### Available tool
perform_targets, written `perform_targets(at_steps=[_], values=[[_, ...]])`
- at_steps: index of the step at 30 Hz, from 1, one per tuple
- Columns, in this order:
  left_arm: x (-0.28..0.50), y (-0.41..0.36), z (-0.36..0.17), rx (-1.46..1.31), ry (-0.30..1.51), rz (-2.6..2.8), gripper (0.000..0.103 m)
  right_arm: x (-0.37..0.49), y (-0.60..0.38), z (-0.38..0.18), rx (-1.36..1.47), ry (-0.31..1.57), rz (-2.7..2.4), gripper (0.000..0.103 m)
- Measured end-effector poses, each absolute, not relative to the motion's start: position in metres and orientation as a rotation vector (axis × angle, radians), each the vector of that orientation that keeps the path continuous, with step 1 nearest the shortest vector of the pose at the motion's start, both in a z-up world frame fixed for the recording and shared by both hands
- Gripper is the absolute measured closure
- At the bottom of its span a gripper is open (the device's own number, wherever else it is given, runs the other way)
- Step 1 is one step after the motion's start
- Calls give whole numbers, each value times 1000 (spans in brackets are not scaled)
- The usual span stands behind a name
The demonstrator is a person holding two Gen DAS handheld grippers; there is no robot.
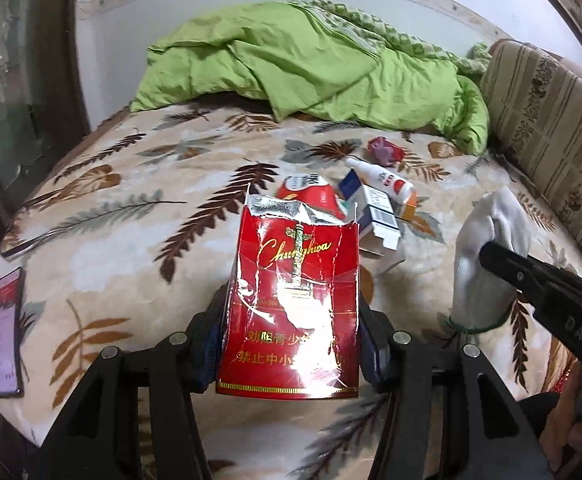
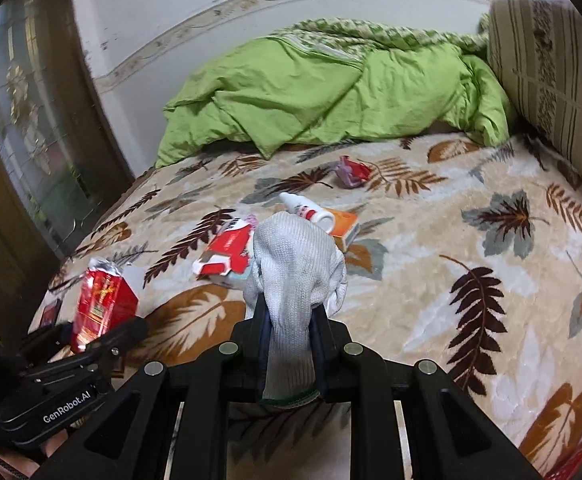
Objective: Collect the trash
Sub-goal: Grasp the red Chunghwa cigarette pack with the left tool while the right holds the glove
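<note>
Left gripper (image 1: 291, 344) pinched torn red cigarette pack (image 1: 291, 300), pack upright between fingers, lifted off leaf-print blanket (image 1: 131, 248). Right gripper (image 2: 291, 344) clamped tight on white knit glove (image 2: 295, 272), also up off bed. Rest of trash lay mid-blanket: white bottle (image 1: 383, 180), small boxes (image 1: 375, 216), crumpled red wrapper (image 1: 385, 150). Phone (image 1: 7, 324) sat near left edge.

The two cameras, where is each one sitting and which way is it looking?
Left wrist camera: sits on the left tongs, looking down along them across the bed; they grip a red cigarette pack, and the right tongs show at the right.
Right wrist camera: sits on the right tongs, facing the same bed; they pinch a white glove, and the left tongs show at lower left.
Both see the green quilt, the white bottle and the crumpled red wrapper.
</note>
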State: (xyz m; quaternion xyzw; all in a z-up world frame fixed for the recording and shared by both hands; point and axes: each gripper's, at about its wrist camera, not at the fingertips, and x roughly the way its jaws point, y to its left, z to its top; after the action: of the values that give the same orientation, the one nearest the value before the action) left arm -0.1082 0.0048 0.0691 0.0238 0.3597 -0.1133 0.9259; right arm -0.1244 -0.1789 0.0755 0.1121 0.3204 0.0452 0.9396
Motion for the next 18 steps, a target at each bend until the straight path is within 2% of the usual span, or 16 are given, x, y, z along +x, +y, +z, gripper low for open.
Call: perform_targets(at_steps=[18], values=[[-109, 2, 60, 78, 702, -178, 49, -137, -163, 75, 188, 653, 127, 84]])
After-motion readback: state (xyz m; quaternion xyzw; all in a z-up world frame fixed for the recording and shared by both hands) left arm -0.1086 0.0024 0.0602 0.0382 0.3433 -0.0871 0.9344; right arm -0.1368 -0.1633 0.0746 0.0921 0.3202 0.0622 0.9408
